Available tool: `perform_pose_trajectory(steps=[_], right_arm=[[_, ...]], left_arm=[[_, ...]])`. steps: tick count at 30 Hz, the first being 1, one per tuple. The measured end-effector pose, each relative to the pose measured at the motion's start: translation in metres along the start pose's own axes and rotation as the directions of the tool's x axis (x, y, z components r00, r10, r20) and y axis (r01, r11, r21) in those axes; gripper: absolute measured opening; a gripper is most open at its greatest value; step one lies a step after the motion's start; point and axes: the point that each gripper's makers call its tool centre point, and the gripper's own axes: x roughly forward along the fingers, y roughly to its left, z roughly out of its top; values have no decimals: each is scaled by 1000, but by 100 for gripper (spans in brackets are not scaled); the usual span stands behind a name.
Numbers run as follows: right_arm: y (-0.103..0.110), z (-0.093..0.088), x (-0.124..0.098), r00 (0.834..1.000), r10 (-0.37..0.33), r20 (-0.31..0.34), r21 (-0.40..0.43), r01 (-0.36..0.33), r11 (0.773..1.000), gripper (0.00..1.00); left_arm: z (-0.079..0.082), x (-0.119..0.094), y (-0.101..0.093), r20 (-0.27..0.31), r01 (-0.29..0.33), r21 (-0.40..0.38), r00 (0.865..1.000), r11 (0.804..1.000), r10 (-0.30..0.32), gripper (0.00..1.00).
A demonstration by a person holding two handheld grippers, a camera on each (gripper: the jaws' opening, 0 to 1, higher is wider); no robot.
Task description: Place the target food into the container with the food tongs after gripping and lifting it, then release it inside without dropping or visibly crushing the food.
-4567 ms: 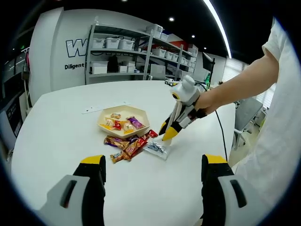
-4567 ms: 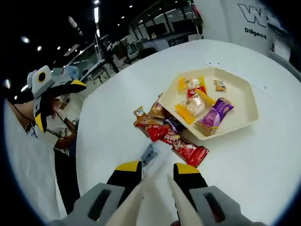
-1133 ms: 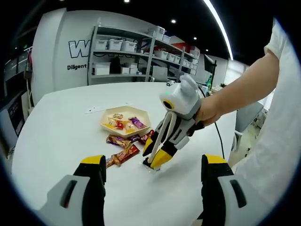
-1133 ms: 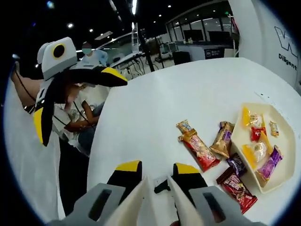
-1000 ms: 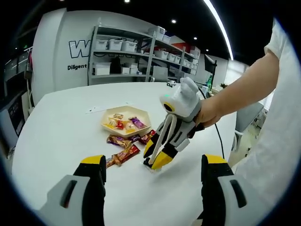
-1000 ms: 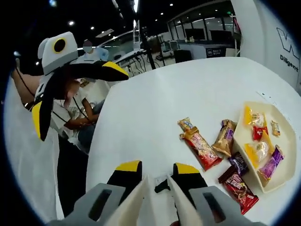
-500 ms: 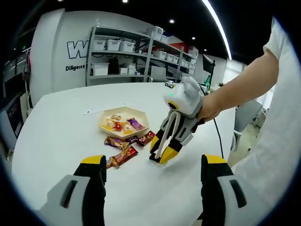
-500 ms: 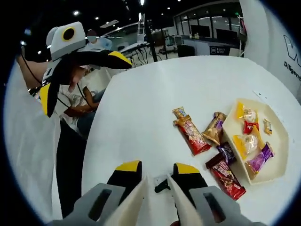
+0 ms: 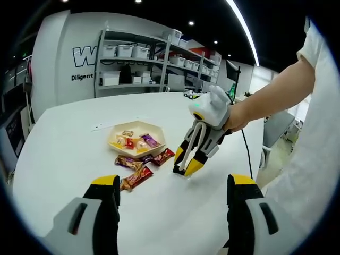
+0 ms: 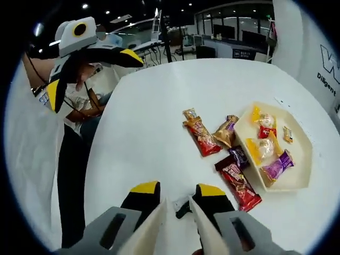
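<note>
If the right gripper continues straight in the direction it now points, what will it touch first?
Probably bare white table. The right gripper, holding tongs with a small packet, aims past the red snack bar and tray on its right; depth is uncertain.

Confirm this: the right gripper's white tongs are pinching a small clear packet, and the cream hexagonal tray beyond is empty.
Not empty. The right gripper view shows the cream hexagonal tray holding several wrapped candies. The rest stands: the white tongs in the right gripper pinch a small clear packet.

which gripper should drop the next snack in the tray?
Right. The right gripper holds tongs pinching a small packet, near the tray. The left gripper is open, empty.
</note>
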Motion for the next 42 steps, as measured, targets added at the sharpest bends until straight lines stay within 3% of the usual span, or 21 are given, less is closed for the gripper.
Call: perform_pose_trajectory(steps=[15,21,28,42], right_arm=[[-19,-13,-15,993,-115,-14,53,115,992,22],[-30,-15,-15,986,-165,-20,111,166,980,23],[-31,-14,-7,984,-175,-28,190,177,966,23],[-39,-20,3,976,-207,-62,195,215,957,23]], left_arm=[[0,3,-4,3,14,6,1000,1000,-14,80],[-2,4,-1,3,17,5,1000,1000,-17,80],[-3,4,2,4,15,1,1000,1000,-15,80],[-2,3,2,1,6,-7,1000,1000,-6,80]])
